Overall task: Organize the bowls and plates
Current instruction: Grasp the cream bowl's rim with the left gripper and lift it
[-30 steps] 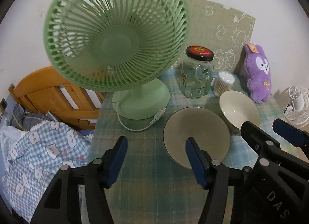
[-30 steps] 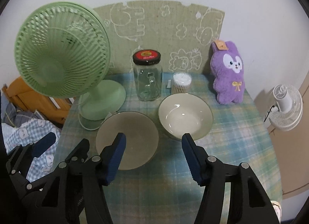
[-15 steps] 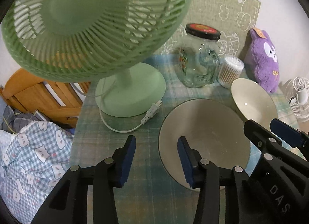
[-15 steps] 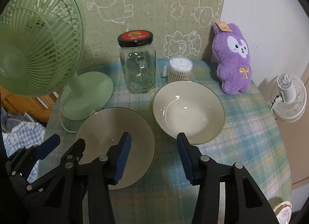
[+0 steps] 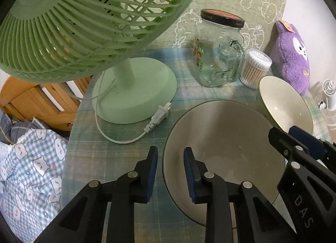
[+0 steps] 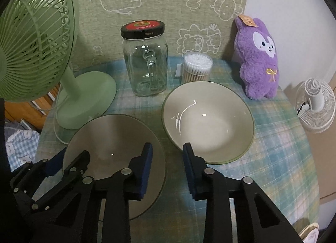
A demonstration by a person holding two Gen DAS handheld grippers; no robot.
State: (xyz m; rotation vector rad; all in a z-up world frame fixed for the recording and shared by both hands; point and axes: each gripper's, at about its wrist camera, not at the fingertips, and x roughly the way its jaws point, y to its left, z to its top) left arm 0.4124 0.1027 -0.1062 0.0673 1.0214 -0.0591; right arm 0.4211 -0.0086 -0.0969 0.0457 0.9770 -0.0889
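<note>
Behind plate (image 6: 109, 136) and bowl (image 6: 206, 121), green fan (image 5: 88, 18), jar (image 6: 145, 62), both claws narrowing, empty.

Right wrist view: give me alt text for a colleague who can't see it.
The right tool, jaws narrowed but empty after just closing, hangs over the gap between a flat grey plate and a cream bowl on a checked tablecloth. Behind stand a green fan, a glass jar, cotton swabs and a purple plush.
</note>
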